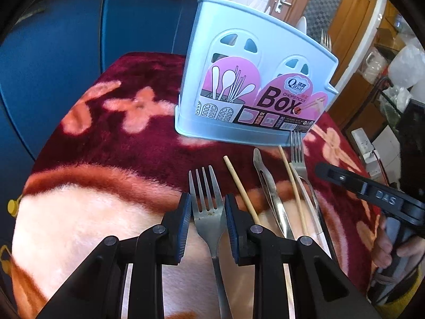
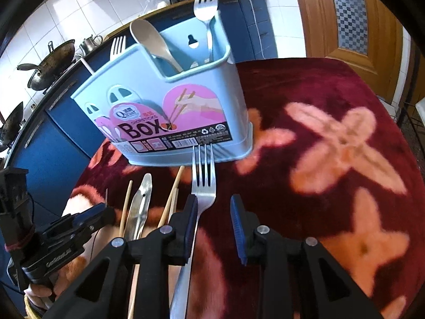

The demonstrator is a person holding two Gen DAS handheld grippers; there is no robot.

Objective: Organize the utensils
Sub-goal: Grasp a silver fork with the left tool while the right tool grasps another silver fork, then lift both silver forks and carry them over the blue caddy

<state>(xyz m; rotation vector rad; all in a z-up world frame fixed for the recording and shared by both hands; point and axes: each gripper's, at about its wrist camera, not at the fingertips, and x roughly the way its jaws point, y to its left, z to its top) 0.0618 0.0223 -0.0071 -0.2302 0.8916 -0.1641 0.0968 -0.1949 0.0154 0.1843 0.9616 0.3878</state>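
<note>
A: Two forks lie flat on the table in front of the blue utensil box (image 1: 255, 61). How do the jaws stand?

B: The left gripper (image 1: 208, 207) has its jaws a little apart, with the head of one fork (image 1: 205, 202) between them. The pads are not pressing on it. The right gripper (image 2: 214, 212) is also a little apart. The other fork (image 2: 203, 183) lies by its left pad, and I cannot tell if they touch.

A: What lies between the forks?

B: Bamboo chopsticks (image 1: 240, 186) and shiny metal tongs (image 1: 268, 186), side by side. The second fork's tines touch the foot of the box.

A: What does the box say?

B: "Qinar" and "CHOPSTICKS BOX" on a pink label. Inside stand a pale spoon (image 2: 152, 43) and more forks (image 2: 205, 2).

A: And the table?

B: A fuzzy dark red blanket (image 2: 318, 101) with pink flowers covers it. Behind are blue cabinets (image 1: 79, 40), white tiles, a wok (image 2: 50, 63) and a brown wooden door (image 2: 345, 21).
</note>
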